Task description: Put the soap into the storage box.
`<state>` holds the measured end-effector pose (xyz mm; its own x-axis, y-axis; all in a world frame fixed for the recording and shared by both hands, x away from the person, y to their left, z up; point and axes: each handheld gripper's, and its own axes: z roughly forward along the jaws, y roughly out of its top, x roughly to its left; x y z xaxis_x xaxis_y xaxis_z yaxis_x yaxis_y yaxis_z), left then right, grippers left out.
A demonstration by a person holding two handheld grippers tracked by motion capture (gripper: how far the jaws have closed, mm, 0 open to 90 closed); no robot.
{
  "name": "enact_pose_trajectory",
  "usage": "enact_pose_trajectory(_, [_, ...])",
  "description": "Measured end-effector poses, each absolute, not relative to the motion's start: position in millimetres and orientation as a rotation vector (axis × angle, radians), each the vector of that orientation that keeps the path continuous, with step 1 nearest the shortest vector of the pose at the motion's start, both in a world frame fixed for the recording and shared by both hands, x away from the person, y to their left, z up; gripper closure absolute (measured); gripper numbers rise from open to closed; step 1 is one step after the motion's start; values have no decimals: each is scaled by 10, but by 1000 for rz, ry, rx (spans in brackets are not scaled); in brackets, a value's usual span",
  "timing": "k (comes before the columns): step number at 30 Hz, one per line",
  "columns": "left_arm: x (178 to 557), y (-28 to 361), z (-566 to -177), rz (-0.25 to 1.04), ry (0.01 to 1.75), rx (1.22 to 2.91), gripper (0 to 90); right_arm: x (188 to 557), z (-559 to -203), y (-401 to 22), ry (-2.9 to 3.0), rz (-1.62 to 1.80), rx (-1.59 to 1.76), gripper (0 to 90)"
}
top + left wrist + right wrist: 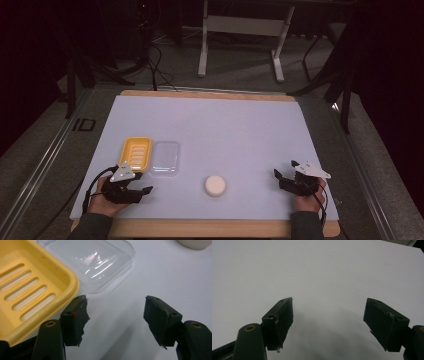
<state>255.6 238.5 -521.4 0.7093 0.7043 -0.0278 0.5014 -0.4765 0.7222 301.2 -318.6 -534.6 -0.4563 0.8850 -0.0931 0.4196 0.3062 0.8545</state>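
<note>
A white mat (210, 130) covers the table, and everything is placed here against the yellow dish (135, 153) near the mat's front-left part. The dish has a slotted floor and rounded rim, seen close in the left gripper view (27, 287). Just beside the dish on its right, edge to edge or nearly so, lies a clear lid (165, 158), hollow and glossy (100, 262). Farther right of the dish and a little nearer the person sits a round white puck (215, 185), whose edge peeks in at the top of the left gripper view (193, 243). The left gripper (137, 192) rests just in front of the dish, held in the person's left hand (102, 200); its jaws stand released and wide apart over bare mat (116, 315), the left jaw just beside the dish's corner. The right gripper (284, 177) is well apart from the dish, near the mat's front-right edge, in the right hand (307, 197); its jaws are likewise released, gaping over bare mat (329, 315).
</note>
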Motion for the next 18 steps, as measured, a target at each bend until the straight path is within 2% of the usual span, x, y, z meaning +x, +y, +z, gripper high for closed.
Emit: enact_pose_trajectory(18, [2703,2162,-5042,349,792,2249,349,3000,-5344,-3189,2001,1073,1144,230])
